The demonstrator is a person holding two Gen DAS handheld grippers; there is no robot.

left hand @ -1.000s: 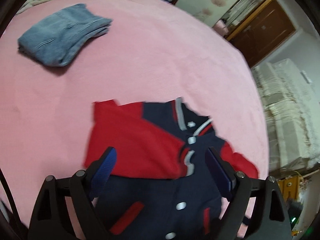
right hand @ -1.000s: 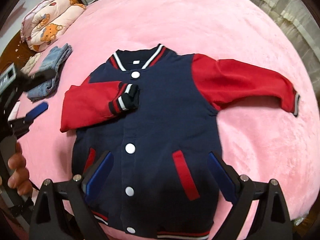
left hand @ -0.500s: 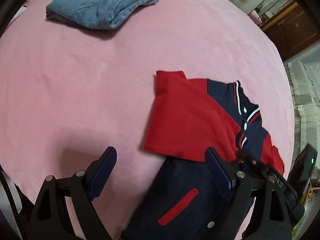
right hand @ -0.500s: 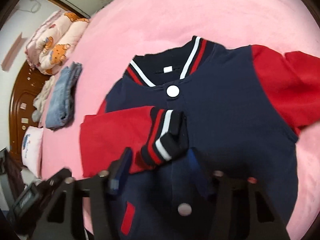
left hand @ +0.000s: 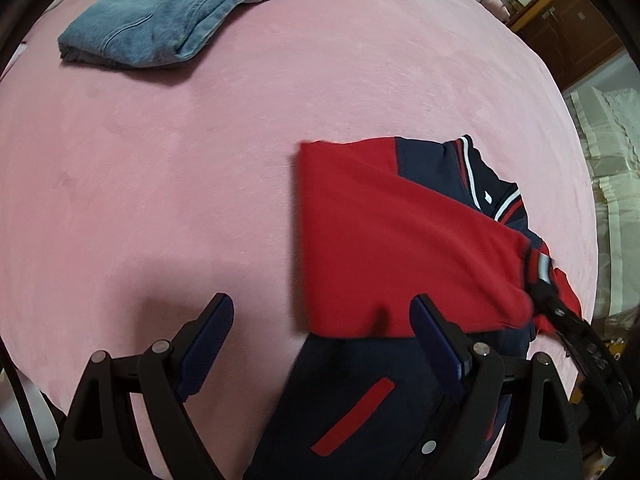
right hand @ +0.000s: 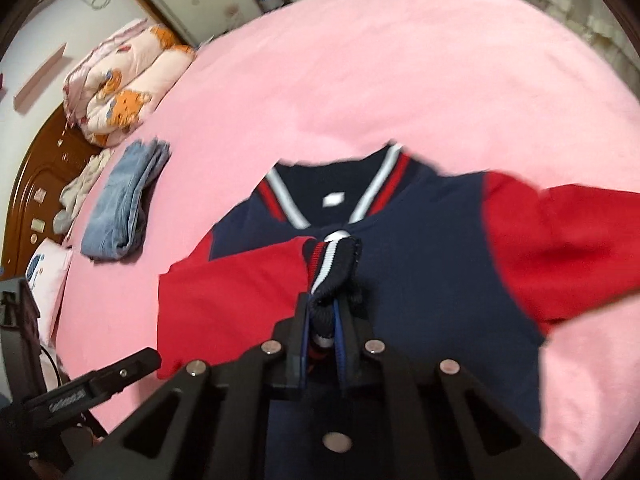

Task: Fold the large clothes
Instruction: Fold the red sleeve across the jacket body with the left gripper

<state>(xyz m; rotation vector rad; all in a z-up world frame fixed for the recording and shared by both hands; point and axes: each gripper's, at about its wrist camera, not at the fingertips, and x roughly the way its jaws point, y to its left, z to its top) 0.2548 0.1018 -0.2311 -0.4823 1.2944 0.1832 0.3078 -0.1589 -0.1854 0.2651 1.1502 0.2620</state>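
The right gripper [right hand: 322, 320], wide a second ago, is closing on the navy-and-red jacket's [right hand: 420, 260] striped knit cuff [right hand: 332, 264] between its fingers, ready to reposition the sleeve, while the left gripper [left hand: 320, 344] hovers open, empty.

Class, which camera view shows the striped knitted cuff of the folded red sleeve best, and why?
The right wrist view: the striped knitted cuff sits centred, its navy, red and white bands plain, between the closing jaws of the right gripper. The left wrist view shows the cuff only small and blurred at the frame's right side, by the right gripper.
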